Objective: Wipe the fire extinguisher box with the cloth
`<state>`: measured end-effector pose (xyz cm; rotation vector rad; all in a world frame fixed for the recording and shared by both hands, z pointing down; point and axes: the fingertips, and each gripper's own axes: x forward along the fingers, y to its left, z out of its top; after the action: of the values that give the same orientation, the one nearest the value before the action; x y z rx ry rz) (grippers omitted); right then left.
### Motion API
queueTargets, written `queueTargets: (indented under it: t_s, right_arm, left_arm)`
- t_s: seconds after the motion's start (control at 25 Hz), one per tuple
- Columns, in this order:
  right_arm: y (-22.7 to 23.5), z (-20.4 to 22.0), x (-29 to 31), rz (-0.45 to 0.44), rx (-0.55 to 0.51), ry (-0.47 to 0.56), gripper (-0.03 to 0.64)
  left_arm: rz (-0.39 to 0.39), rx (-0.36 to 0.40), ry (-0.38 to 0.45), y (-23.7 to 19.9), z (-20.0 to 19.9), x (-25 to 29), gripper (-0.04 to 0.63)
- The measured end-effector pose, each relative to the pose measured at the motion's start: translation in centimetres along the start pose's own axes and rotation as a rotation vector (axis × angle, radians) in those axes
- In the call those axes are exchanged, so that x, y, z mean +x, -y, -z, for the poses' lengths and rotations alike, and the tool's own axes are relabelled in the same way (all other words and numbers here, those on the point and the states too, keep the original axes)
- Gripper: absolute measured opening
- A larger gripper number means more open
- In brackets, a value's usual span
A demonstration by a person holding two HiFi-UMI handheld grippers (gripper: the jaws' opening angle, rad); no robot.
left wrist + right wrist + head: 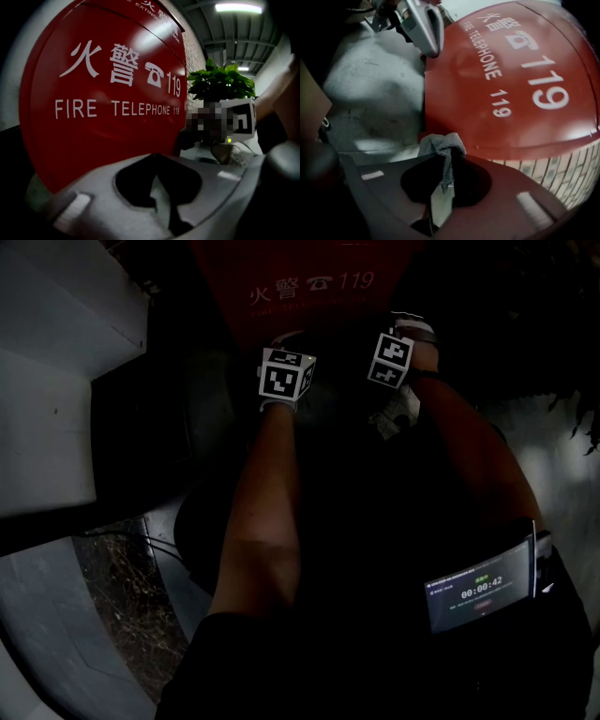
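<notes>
A grey cloth is held in the right gripper by the red fire extinguisher box; the left gripper is closed and empty.

In the head view, which is dark, both grippers are held close before the red front of the box. In the left gripper view, the jaws are pressed together with nothing between them, and a green plant is seen beside the box. In the right gripper view, the jaws are closed on the bunched cloth, just beside the lower edge of the box; whether it touches cannot be told.
</notes>
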<state>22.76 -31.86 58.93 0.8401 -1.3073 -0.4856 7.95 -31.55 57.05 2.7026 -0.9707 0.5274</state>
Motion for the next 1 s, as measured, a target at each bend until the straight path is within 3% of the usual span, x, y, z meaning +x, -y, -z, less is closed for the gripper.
queueTargets:
  t_s: [0.2, 0.32, 0.52, 0.68, 0.84, 1.0]
  right_arm:
    - [1.2, -0.4, -2.8, 0.022, 0.066, 0.073, 0.034]
    - [3.1, -2.9, -5.0, 0.059, 0.096, 0.169, 0.034]
    - [6.4, -5.7, -13.0, 0.118, 0.051, 0.353, 0.034]
    - [14.3, -8.2, -21.9, 0.220, 0.046, 0.513, 0.034]
    - [22.1, -11.5, -31.8, 0.322, 0.002, 0.667, 0.034]
    - [29.8, -15.2, -38.9, 0.378, -0.068, 0.758, 0.033]
  left_arm:
    - [-0.017, 0.016, 0.006, -0.1, -0.9, -1.3, 0.003]
    - [-0.059, 0.057, 0.020, -0.8, -3.1, -2.5, 0.003]
    - [-0.139, 0.012, 0.104, 0.7, -9.1, -8.1, 0.003]
    - [-0.188, 0.017, 0.224, 0.7, -17.9, -14.8, 0.003]
    - [-0.234, 0.099, 0.372, 1.1, -30.1, -22.7, 0.003]
    - [-0.236, 0.195, 0.457, 1.0, -40.5, -28.2, 0.003]
